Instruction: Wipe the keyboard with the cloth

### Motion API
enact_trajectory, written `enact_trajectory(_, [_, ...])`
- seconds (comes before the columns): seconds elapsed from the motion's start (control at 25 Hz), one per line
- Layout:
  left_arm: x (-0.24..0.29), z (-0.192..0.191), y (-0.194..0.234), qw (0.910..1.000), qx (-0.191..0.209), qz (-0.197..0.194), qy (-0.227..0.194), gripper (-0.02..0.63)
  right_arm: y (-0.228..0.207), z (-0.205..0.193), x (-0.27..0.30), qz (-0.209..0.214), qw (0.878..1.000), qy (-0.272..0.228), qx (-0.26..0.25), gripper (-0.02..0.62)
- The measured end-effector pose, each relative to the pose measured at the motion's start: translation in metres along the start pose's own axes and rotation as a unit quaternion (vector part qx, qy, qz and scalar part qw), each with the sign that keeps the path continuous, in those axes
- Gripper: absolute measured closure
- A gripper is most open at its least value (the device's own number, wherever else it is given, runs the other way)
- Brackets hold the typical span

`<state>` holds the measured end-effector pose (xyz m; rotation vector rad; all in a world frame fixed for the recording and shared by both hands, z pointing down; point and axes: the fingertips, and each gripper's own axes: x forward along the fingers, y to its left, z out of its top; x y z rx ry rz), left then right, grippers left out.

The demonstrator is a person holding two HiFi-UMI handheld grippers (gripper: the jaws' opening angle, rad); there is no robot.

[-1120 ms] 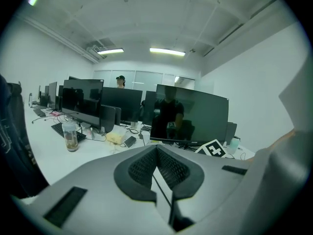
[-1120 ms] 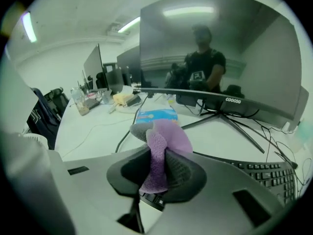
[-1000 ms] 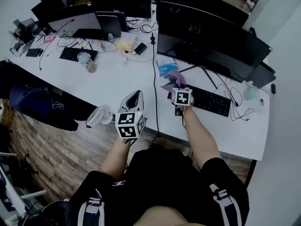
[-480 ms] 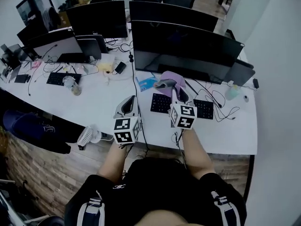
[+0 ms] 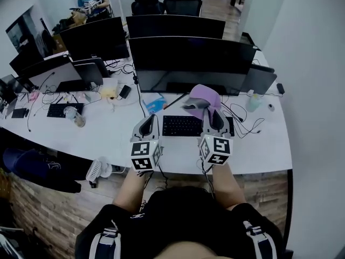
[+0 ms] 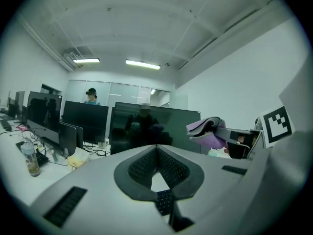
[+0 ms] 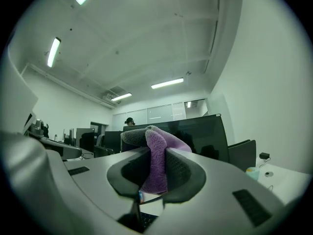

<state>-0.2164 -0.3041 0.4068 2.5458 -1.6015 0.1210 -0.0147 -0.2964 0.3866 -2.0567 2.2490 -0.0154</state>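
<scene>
- Right gripper (image 7: 156, 156) first: its fingers (image 7: 182, 173) are clamped on the purple cloth (image 7: 157, 168), and the cloth bulges up out of the grip with a grey fold on top.
- From the head view, that right gripper (image 5: 212, 118) tilts up and away from the person, and the cloth (image 5: 204, 96) is held off the table (image 5: 259, 147), over the right end of the keyboard (image 5: 182, 125).
- Cloth and keys are not touching; there's clear air between them.
- The keyboard, black, lies flat near the table's front edge, parallel to it, just in front of a wide dark monitor (image 5: 188, 58).
- Over to the left gripper (image 6: 156, 150): its fingers (image 6: 139, 168) meet at the tips, pressed together with nothing between them.
- In the head view, the left gripper (image 5: 146, 122) hangs at the keyboard's left end, close to the front edge, nose angled upward.
- In the left gripper view, the cloth (image 6: 208, 131) shows off to the right, pinched in the other gripper.
- Cables (image 5: 245, 120) trail behind the keyboard's right end, toward the table's right edge.
</scene>
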Motion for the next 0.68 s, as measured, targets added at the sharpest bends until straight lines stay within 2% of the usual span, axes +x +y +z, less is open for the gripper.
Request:
enact_trajectory(0.2, [0.005,0.000,-0.011,1.0000,0.002,-0.006,0.001,0.594,-0.014,0.000,-0.004,-0.009,1.000,0.003,0.008,0.509])
enact_trajectory(0.68, [0.022,0.000,-0.028,0.9999,0.008,-0.010,0.006,0.594,-0.028,0.000,-0.002,-0.011,1.000,-0.003,-0.008,0.509])
